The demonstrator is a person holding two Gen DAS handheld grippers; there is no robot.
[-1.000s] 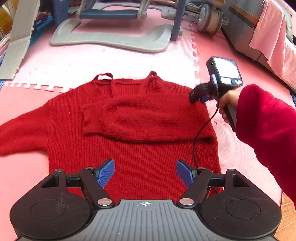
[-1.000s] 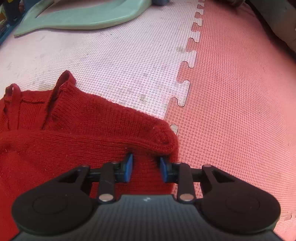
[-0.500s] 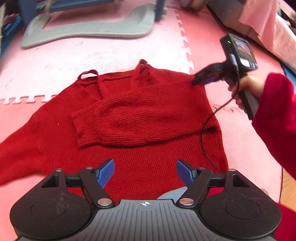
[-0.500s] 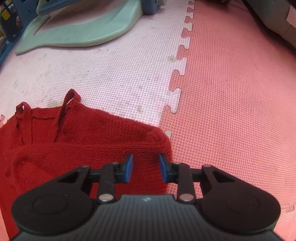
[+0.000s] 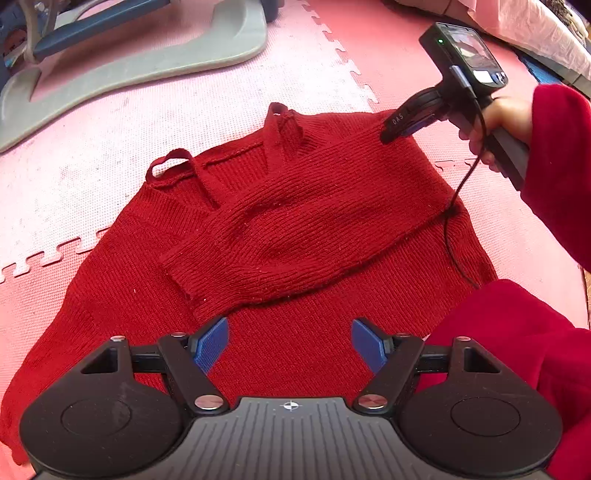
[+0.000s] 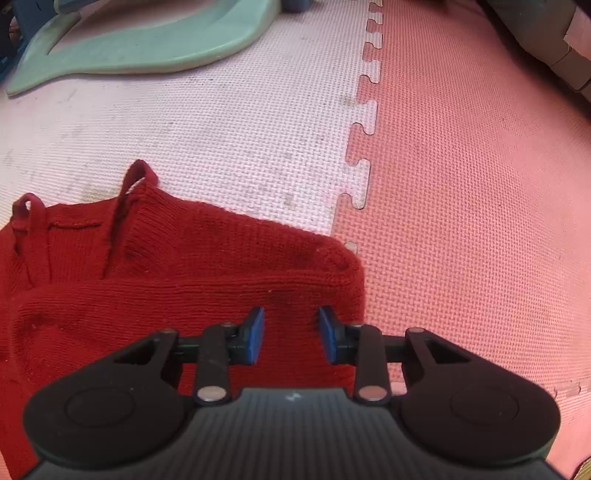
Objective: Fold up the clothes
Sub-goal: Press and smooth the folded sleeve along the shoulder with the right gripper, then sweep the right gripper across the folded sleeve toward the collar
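Home play area: pink interlocking foam floor mats (image 6: 461,184), plastic toy base (image 5: 147,62), pink blanket (image 5: 535,33) nearby.

You have interlocking foam mats (image 6: 461,177) as the floor; on their pale tile at the far left rests a grey-green curved base (image 6: 147,44).

red sweater (image 6: 177,280), pink foam mat (image 6: 461,184), parted gripper (image 6: 291,334)

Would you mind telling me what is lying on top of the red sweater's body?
One sleeve is folded across the chest of the sweater, and a black cable trails over its edge. The chest beneath that sleeve is covered, so it cannot be seen.
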